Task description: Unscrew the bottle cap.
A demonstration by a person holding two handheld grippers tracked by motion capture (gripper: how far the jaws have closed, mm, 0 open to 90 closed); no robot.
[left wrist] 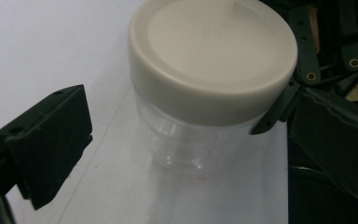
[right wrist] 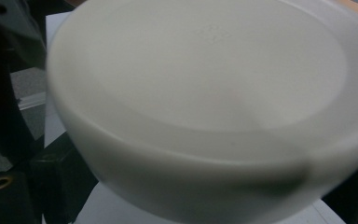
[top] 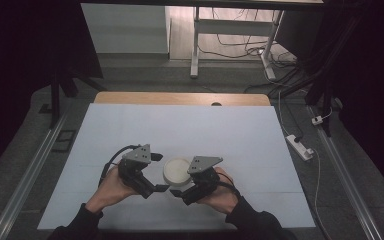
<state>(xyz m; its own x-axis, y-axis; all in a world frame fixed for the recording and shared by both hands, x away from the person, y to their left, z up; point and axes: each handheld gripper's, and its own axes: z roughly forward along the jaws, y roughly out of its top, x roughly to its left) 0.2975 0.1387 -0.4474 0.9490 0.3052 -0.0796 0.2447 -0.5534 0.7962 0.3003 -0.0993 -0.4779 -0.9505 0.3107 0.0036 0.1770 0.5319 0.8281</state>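
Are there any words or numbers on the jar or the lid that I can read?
No readable text anywhere. The lid has a faint raised mark near its middle, too blurred to read. The clear jar, the left gripper, the right gripper and the table bear no words or numbers.

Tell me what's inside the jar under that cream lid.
Through the jar's clear wall nothing shows; it looks empty low down. The lid covers the upper part, so that stays unseen.

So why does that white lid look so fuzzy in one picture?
In the right gripper view the round cream plastic lid sits too close to focus; the left gripper view shows it sharp above the clear jar body; the high view is dim with dark corners.
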